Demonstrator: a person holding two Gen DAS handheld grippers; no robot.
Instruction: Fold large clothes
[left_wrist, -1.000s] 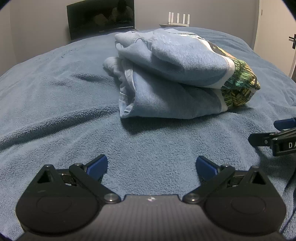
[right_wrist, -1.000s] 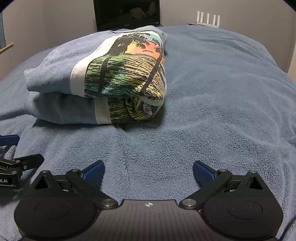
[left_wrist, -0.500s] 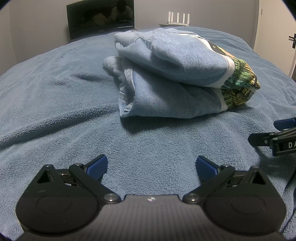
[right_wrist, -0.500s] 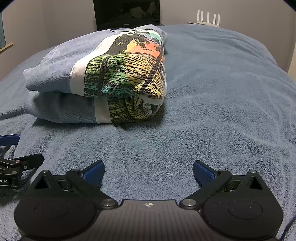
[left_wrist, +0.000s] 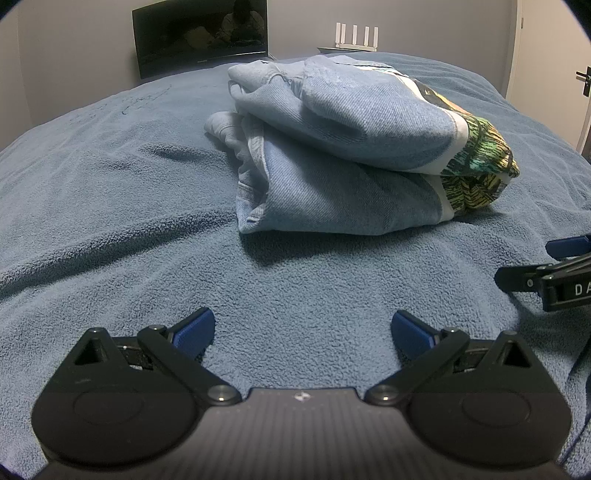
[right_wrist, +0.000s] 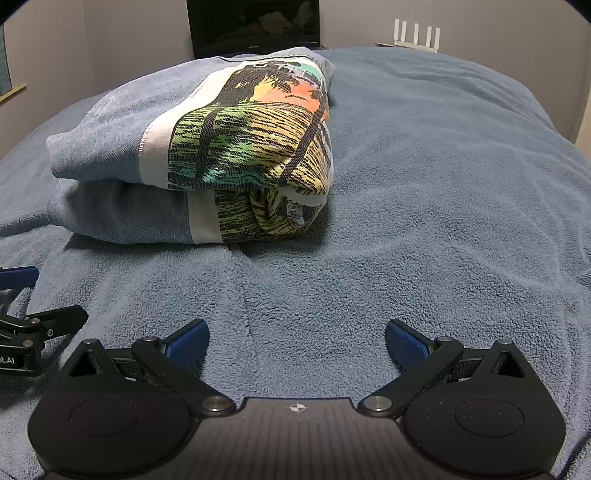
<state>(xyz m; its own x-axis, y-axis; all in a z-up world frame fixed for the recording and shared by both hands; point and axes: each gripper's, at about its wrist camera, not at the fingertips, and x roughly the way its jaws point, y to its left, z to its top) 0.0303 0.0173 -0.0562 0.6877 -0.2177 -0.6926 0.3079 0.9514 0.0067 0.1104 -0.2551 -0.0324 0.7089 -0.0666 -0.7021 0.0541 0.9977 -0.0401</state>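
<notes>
You see only a bit of your right gripper (left_wrist: 554, 273); the edge cuts it. The far screen (left_wrist: 201, 35) is too dark.

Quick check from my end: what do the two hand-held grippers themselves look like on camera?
Both match. The left hand-held gripper and the right hand-held gripper each have a matte black ribbed body, two round black housings, black linkage arms with silver pivot pins, and blue finger pads. Each body carries a small white emblem. No cables, hands or sleeves show.
</notes>
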